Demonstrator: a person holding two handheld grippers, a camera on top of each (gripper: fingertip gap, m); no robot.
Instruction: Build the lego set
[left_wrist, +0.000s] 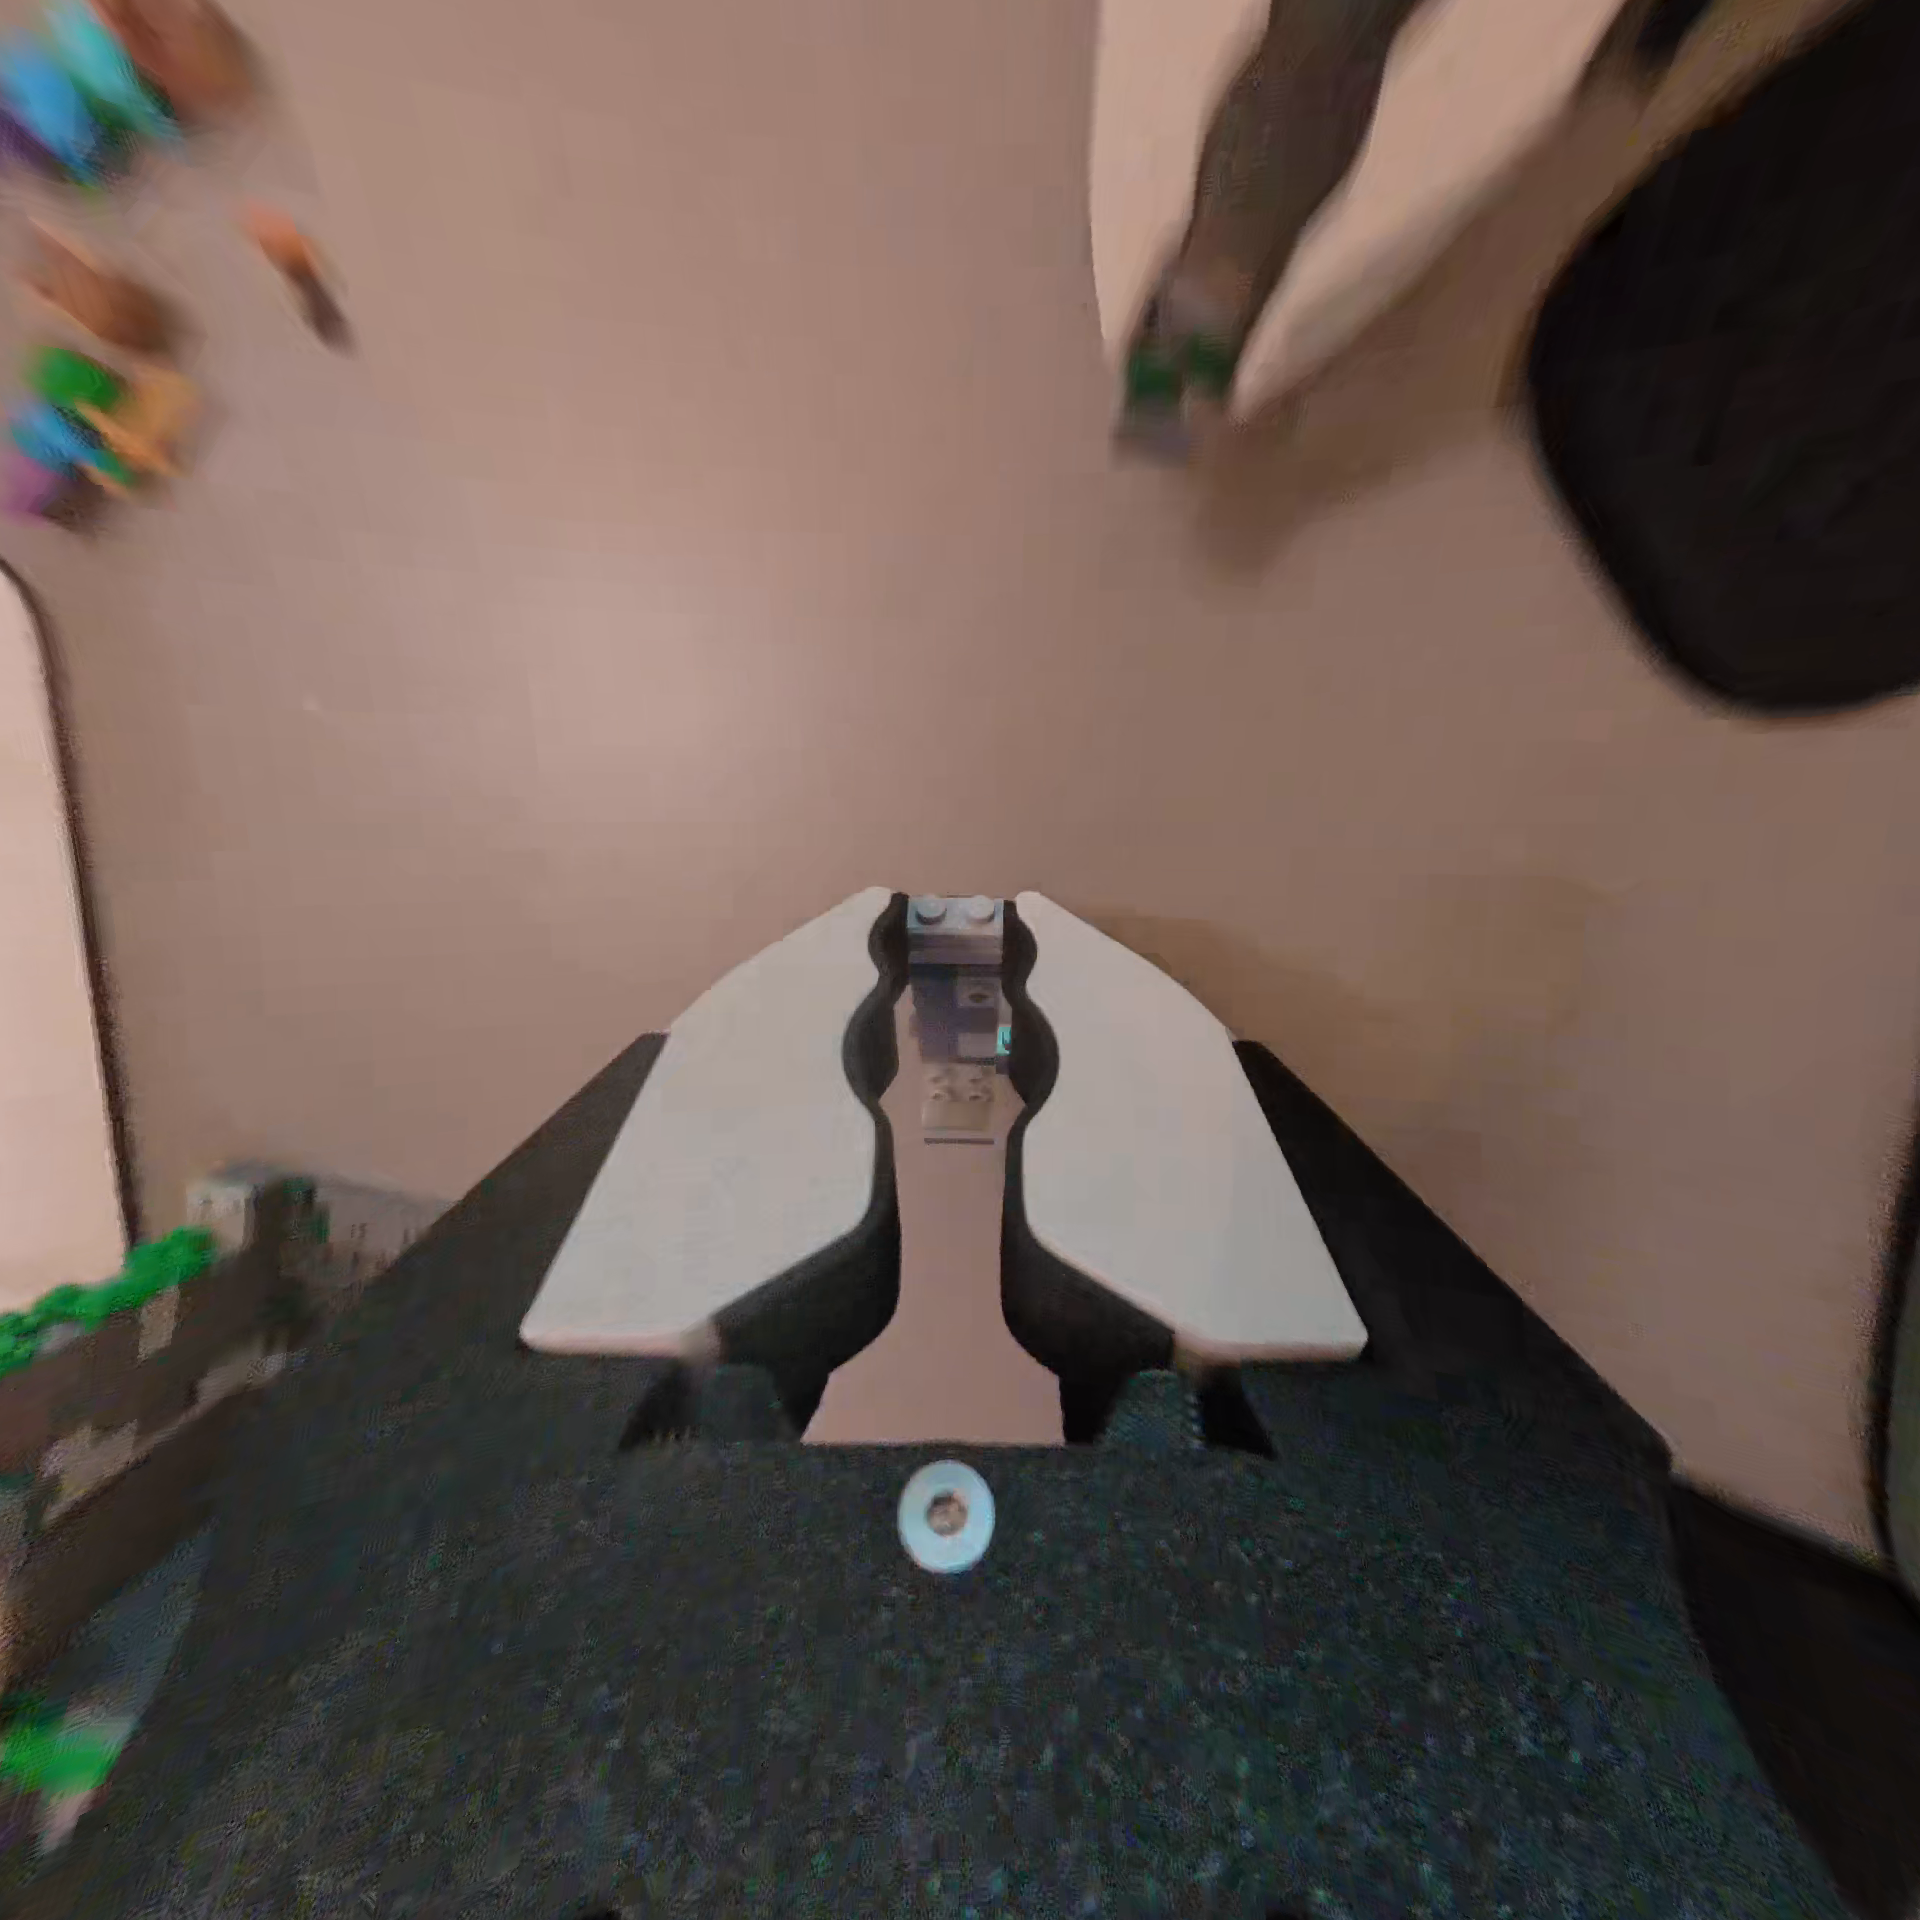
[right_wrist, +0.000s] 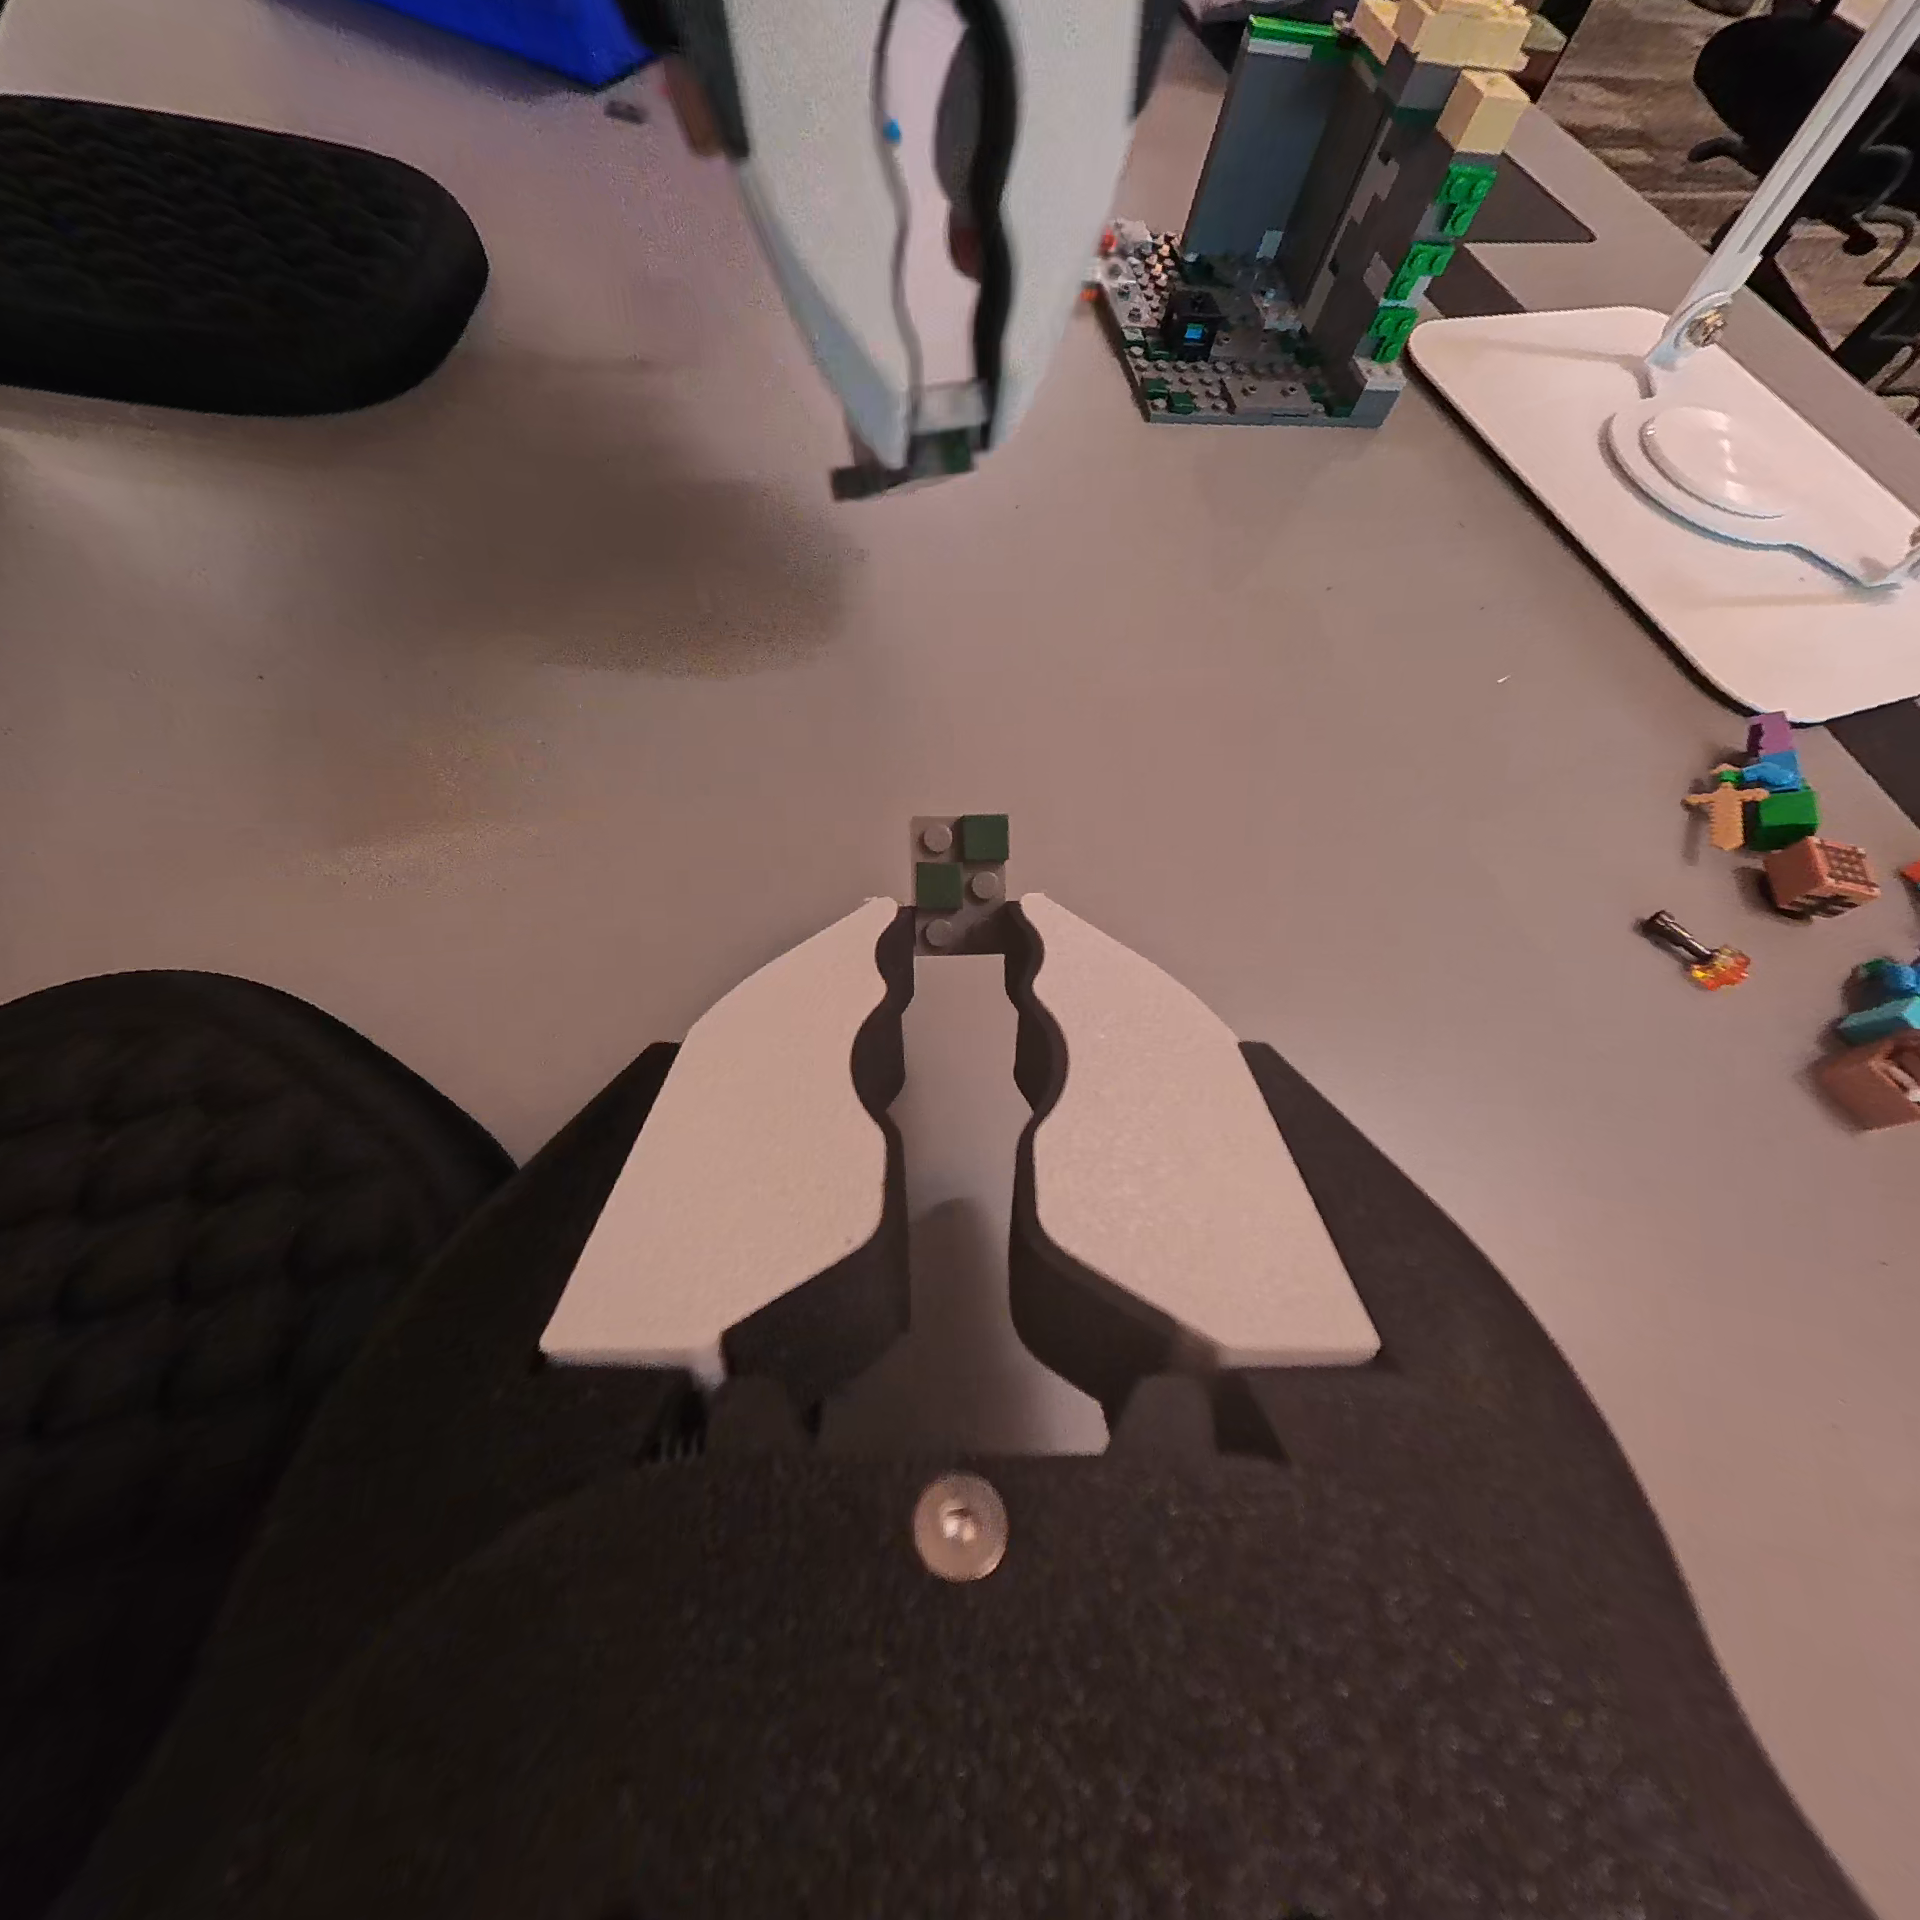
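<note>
In the left wrist view, my left gripper (left_wrist: 956, 902) is shut on a small grey lego assembly (left_wrist: 956, 935) with two studs on top, held above the table. My right gripper (right_wrist: 958, 906) is shut on a grey plate with dark green tiles (right_wrist: 961, 868) that sticks out past the fingertips. The left gripper also shows in the right wrist view (right_wrist: 914, 447), hanging tips-down over the table with its grey piece (right_wrist: 883, 473). The right gripper shows blurred at the upper right of the left wrist view (left_wrist: 1184, 384). The partly built lego model (right_wrist: 1320, 239), grey with green and tan bricks, stands at the back right.
A white lamp base (right_wrist: 1662, 499) lies right of the model. Loose small lego pieces and figures (right_wrist: 1787, 821) sit at the table's right edge. Black padded objects lie at the far left (right_wrist: 208, 249) and near left (right_wrist: 187, 1247). The left wrist view is motion-blurred.
</note>
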